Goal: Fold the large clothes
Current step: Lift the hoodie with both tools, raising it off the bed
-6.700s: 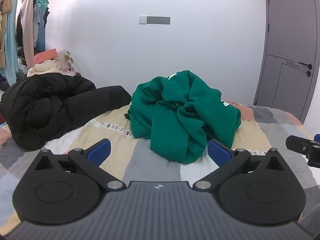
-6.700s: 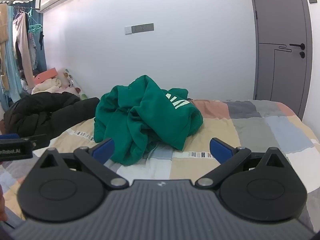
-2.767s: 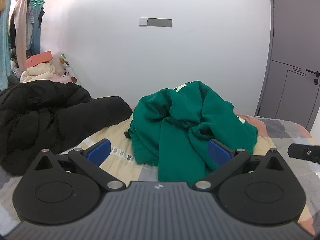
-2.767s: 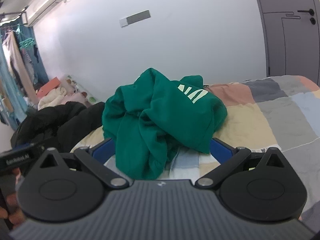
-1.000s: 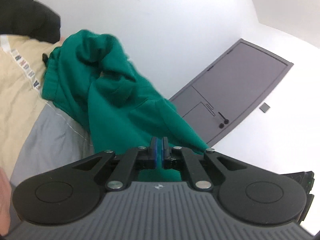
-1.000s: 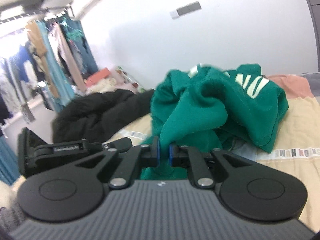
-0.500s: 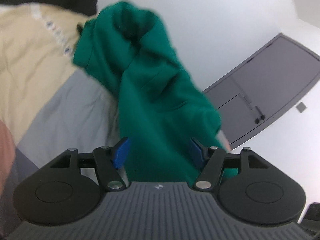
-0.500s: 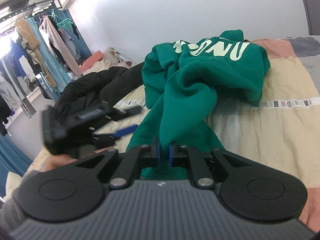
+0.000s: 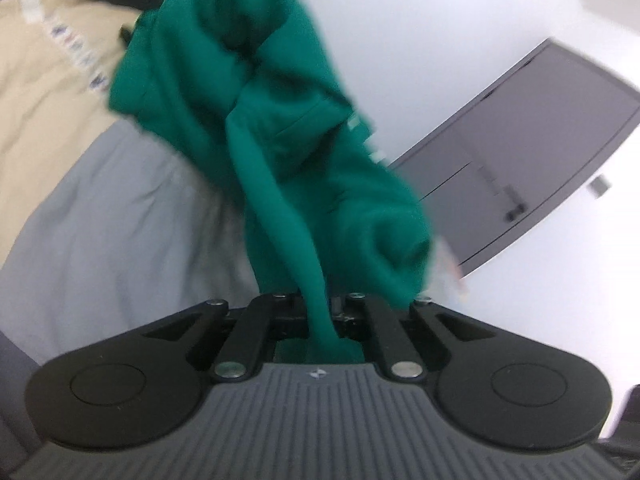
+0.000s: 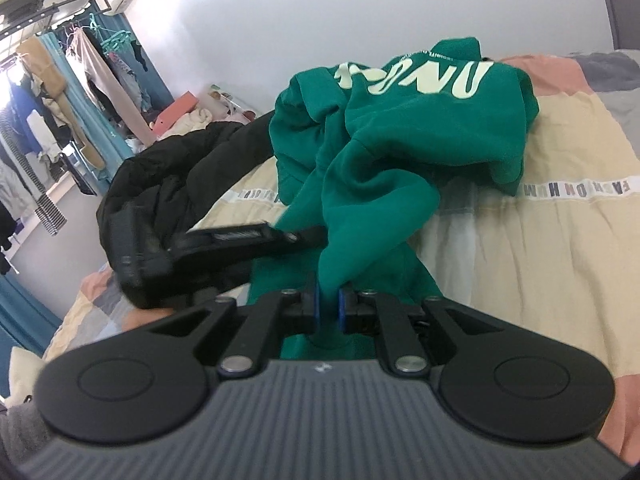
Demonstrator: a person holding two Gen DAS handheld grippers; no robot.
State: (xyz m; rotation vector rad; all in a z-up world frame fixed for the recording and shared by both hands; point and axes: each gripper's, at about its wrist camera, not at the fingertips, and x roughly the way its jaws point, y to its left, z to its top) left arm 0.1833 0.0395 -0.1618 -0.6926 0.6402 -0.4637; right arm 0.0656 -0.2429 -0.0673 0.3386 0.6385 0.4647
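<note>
A crumpled green sweatshirt with pale lettering lies heaped on the patchwork bed quilt. My right gripper is shut on a fold of its green fabric, pulled taut toward the camera. In the left wrist view the same sweatshirt stretches up from my left gripper, whose jaws are closing tight on a narrow strand of the cloth. From the right wrist view the left gripper reaches in from the left, its tips buried in the green fabric.
A black puffy jacket lies on the bed left of the sweatshirt. Hung clothes fill the far left by blue curtains. A grey door stands in the white wall. A hand shows under the left gripper.
Half a second ago the left gripper's jaws stood wide around the green cloth; now they are shut on it. The right gripper kept its grip and sank slightly.
</note>
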